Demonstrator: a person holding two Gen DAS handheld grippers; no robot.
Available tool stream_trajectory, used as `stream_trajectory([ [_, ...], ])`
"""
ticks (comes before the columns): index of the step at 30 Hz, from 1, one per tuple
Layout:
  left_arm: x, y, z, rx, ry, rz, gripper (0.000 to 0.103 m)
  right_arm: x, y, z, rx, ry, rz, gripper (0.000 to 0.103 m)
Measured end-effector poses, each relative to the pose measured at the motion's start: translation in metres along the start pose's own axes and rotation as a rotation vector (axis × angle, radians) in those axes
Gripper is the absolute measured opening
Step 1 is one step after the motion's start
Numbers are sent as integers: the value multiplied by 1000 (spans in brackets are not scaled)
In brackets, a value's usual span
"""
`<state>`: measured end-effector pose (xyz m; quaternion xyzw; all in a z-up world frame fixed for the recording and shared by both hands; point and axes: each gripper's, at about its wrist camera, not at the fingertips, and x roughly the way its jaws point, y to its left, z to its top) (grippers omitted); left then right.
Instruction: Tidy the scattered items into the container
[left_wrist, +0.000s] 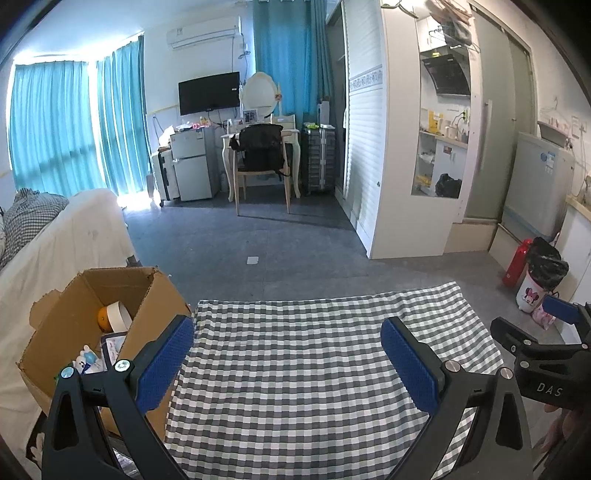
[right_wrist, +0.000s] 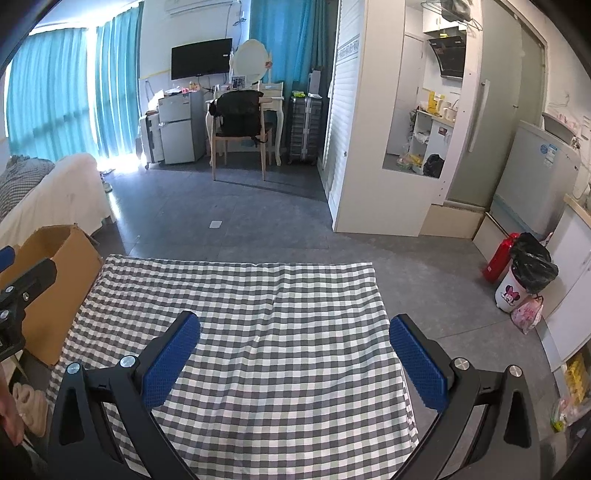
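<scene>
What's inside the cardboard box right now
In the cardboard box: a tape roll, an orange, a dark-rimmed flat item and a small white-and-blue item. The box walls hide anything deeper.

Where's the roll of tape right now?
In the left wrist view, the tape sits inside the cardboard box left of the checkered table, beside an orange.

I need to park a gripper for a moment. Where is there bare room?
The checked cloth lies bare from its far edge to both open grippers. The crowded spot is the cardboard box at its left edge, holding tape, an orange and small packets.
</scene>
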<state>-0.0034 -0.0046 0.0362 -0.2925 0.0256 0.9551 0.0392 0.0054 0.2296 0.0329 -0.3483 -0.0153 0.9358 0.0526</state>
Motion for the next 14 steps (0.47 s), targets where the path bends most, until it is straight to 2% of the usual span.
stream_trajectory([
  [14, 4, 8, -5, -8, 17, 9, 103, 1, 3, -1, -2, 8, 3, 103],
])
